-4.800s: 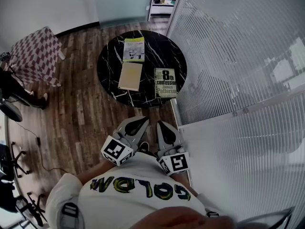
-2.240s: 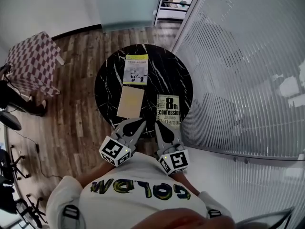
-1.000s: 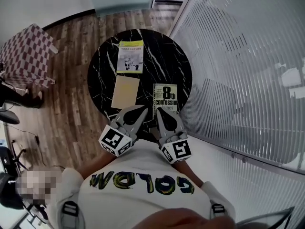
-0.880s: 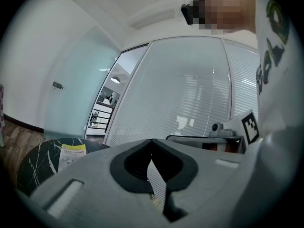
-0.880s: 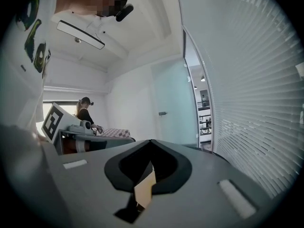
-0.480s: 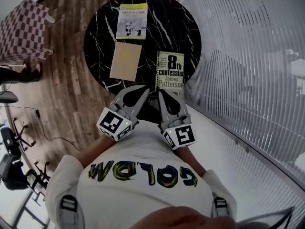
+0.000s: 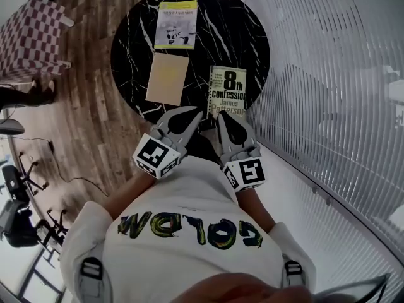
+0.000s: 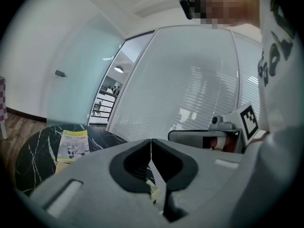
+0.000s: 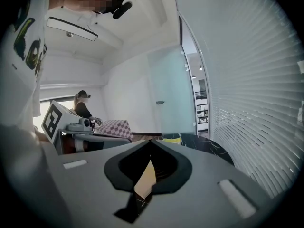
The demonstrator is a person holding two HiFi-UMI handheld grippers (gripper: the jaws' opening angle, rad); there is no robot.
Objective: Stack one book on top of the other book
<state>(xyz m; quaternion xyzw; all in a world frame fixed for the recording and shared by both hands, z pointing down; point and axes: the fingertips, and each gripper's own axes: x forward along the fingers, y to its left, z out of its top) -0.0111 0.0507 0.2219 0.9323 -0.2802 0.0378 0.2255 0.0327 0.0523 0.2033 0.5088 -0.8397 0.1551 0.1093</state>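
Three books lie on the round black marble table: a yellow-green one at the far side, a plain tan one in the middle left, and the "8th confession" paperback at the right. My left gripper and right gripper hover side by side at the table's near edge, both shut and empty. In the left gripper view the jaws meet, with the yellow-green book beyond. In the right gripper view the jaws meet, and the tan book shows below them.
A small table with a checkered cloth stands at the upper left on the wooden floor. A glass wall with blinds runs along the right. Chair bases and a cable lie at the left. A person sits far back.
Both grippers have sunk a little and now reach the table's near edge. The table fills more of the head view. Both jaws stay shut.
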